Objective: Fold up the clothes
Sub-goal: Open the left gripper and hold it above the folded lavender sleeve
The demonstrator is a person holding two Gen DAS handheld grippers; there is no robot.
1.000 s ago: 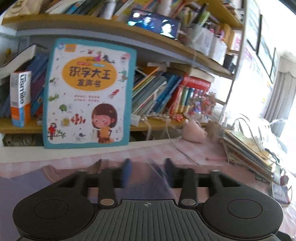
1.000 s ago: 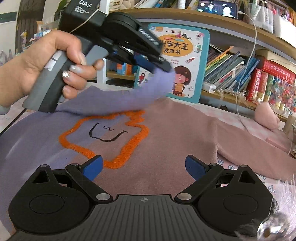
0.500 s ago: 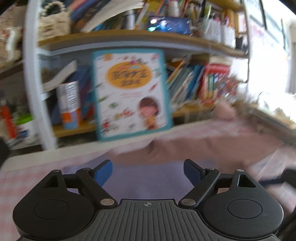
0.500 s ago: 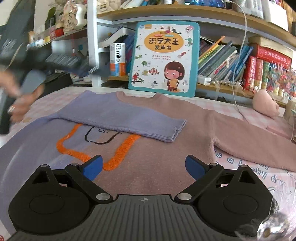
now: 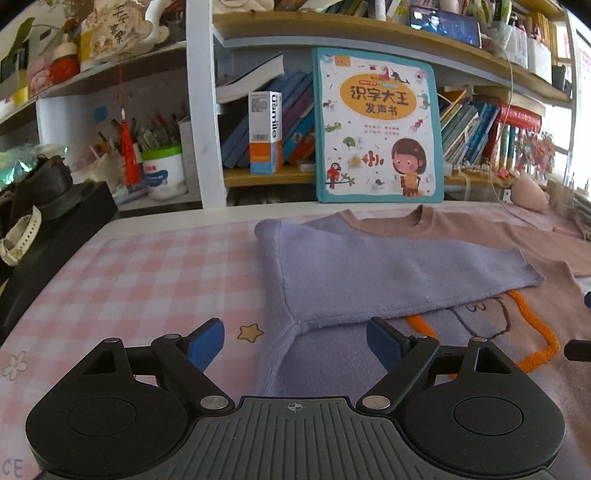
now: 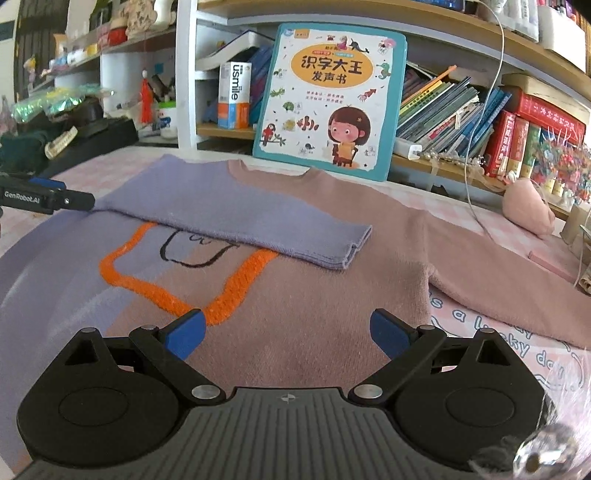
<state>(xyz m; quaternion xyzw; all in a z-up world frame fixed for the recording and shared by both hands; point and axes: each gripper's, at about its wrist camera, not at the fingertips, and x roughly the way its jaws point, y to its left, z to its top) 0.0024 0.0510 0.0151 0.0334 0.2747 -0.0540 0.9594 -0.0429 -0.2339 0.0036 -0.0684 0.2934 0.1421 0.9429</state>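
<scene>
A sweater, half purple and half pink, lies flat on the table with its front up, so the orange outline on the chest shows. The purple sleeve is folded across the chest and its cuff lies near the middle. The pink sleeve lies stretched out to the side on the cloth.

The left gripper hovers low over the armpit seam of the sweater. Its blue fingers stand wide apart and hold nothing. The right gripper hangs over the lower chest, its fingers also wide apart and empty.

Behind the sweater a picture book leans against a shelf full of books.
</scene>
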